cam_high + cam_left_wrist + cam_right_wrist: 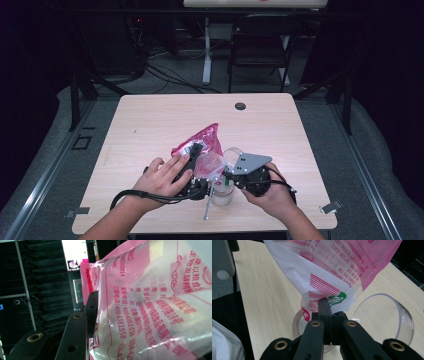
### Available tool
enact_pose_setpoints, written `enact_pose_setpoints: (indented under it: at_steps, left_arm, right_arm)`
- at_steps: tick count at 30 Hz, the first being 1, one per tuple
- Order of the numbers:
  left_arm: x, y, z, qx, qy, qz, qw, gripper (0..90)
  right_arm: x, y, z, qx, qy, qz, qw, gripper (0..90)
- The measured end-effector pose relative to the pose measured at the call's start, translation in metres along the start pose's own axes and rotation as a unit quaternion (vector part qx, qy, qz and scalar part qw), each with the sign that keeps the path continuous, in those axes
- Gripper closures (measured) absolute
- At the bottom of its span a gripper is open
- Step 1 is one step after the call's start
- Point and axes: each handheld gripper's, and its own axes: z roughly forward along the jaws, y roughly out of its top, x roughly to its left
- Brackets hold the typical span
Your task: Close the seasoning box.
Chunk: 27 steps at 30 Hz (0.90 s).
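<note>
Hanging between the two grippers above the near part of the desk [150,115], the pink-and-clear plastic bag [204,145] slopes from its raised far corner down to a lower corner over a clear cup [223,192]. The right gripper [325,308] has its jaws fully closed on that lower corner, just above the cup's mouth, so the pour seems to turn on keeping this corner over the opening. The left gripper [196,152] holds the bag higher up, jaws partly closed around its bulk, one black jaw pressed to the film. Printing on the bag is red Chinese text with a phone number reading 400-6351558; a green patch marks the pinched corner. A second clear cup [384,315] lies on its side just right of the upright one. A metal spoon-like tool [208,206] rests by the cup.
</note>
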Motion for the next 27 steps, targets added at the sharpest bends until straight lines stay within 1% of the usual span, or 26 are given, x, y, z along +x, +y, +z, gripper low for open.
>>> enact_pose_setpoints:
  at_steps: [7, 10, 11, 14, 16, 18, 22, 23, 26, 27]
  left_arm:
    - [0.0001, 0.0004, 0.0000, 0.000, 0.000, 0.001, 1.0000, 64.7]
    - [-0.0008, 0.0006, 0.0003, 0.002, -0.004, -0.002, 1.0000, 64.7]
    - [-0.0006, 0.0008, 0.0001, 0.004, -0.004, 0.001, 1.0000, 64.7]
    - [-0.0019, 0.0009, 0.0006, 0.001, -0.005, -0.005, 1.0000, 64.7]
    - [-0.0008, 0.0017, 0.0008, -0.002, -0.002, 0.003, 1.0000, 64.6]
    - [-0.0012, 0.0021, 0.0009, -0.001, -0.003, 0.005, 1.0000, 64.6]
    - [-0.0027, 0.0024, 0.0012, -0.004, -0.004, 0.001, 1.0000, 64.6]
    - [-0.0032, 0.0024, 0.0010, -0.001, -0.008, -0.001, 1.0000, 64.6]
    - [-0.0039, 0.0023, 0.0011, 0.000, -0.011, -0.001, 0.9999, 64.6]
    - [-0.0038, 0.0021, 0.0014, -0.003, -0.007, 0.000, 1.0000, 64.6]
  right_arm:
    - [-0.0002, -0.0010, -0.0001, 0.002, -0.002, 0.001, 1.0000, 90.0]
    - [-0.0002, -0.0018, 0.0009, 0.001, -0.002, 0.002, 1.0000, 90.0]
    - [-0.0003, -0.0020, 0.0009, 0.003, -0.001, 0.002, 1.0000, 90.0]
    - [-0.0004, -0.0027, 0.0015, 0.005, -0.002, 0.003, 1.0000, 90.0]
    - [-0.0006, -0.0032, 0.0016, 0.006, 0.000, 0.003, 1.0000, 90.0]
    - [-0.0006, -0.0038, 0.0020, 0.006, 0.000, 0.004, 1.0000, 90.0]
    - [-0.0005, -0.0049, 0.0024, 0.009, -0.001, 0.004, 1.0000, 90.0]
    - [-0.0003, -0.0051, 0.0026, 0.009, 0.000, 0.004, 1.0000, 90.0]
    - [-0.0006, -0.0054, 0.0022, 0.013, -0.003, 0.001, 0.9999, 90.0]
    - [-0.0006, -0.0054, 0.0021, 0.014, -0.003, 0.000, 0.9999, 90.0]
